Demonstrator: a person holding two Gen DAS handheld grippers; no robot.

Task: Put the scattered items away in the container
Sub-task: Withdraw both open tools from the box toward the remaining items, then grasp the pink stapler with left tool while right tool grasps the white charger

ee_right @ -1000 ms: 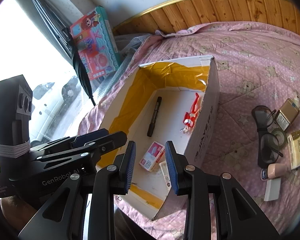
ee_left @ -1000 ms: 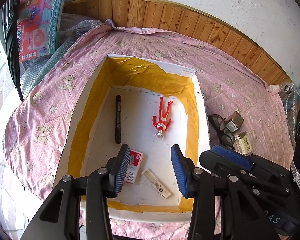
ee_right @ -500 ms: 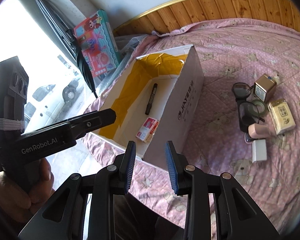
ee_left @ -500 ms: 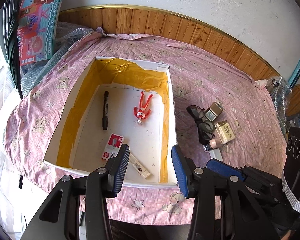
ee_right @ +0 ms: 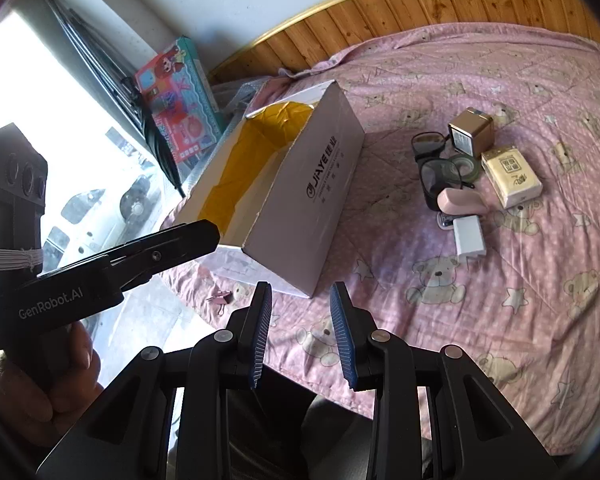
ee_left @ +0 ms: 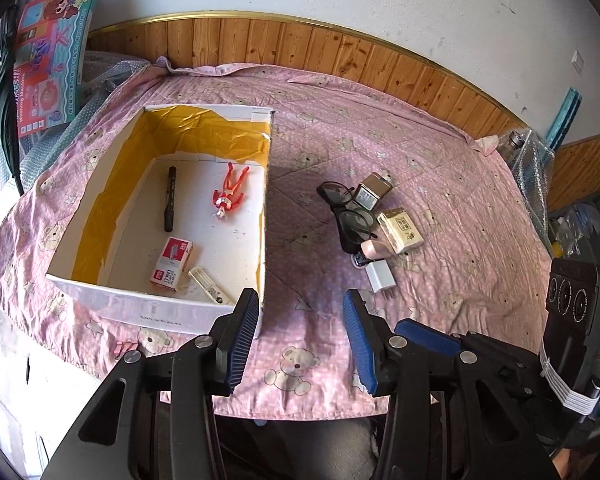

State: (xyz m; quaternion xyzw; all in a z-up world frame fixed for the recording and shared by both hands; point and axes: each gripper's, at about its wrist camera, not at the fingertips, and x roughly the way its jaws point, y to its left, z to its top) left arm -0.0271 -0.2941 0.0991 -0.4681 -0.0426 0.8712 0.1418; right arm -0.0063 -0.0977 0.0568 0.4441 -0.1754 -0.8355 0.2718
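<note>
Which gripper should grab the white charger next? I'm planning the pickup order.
Probably the right gripper: open, empty and nearer the white charger, which lies right of the box. The left gripper, also open and empty, sits nearer that box.

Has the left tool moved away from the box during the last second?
Yes. The left tool has pulled back and to the right: a second ago it hung over the box; now it is over the pink quilt, outside the box's near corner.

Ahead of the left gripper [ee_left: 300, 336], with ribbed blue matt pads, lies a quilted pink cloth [ee_left: 440, 184]. The cardboard box [ee_left: 266, 216] left of it has smooth white walls and crinkled glossy yellow lining. Beyond runs varnished wood panelling [ee_left: 300, 44].
</note>
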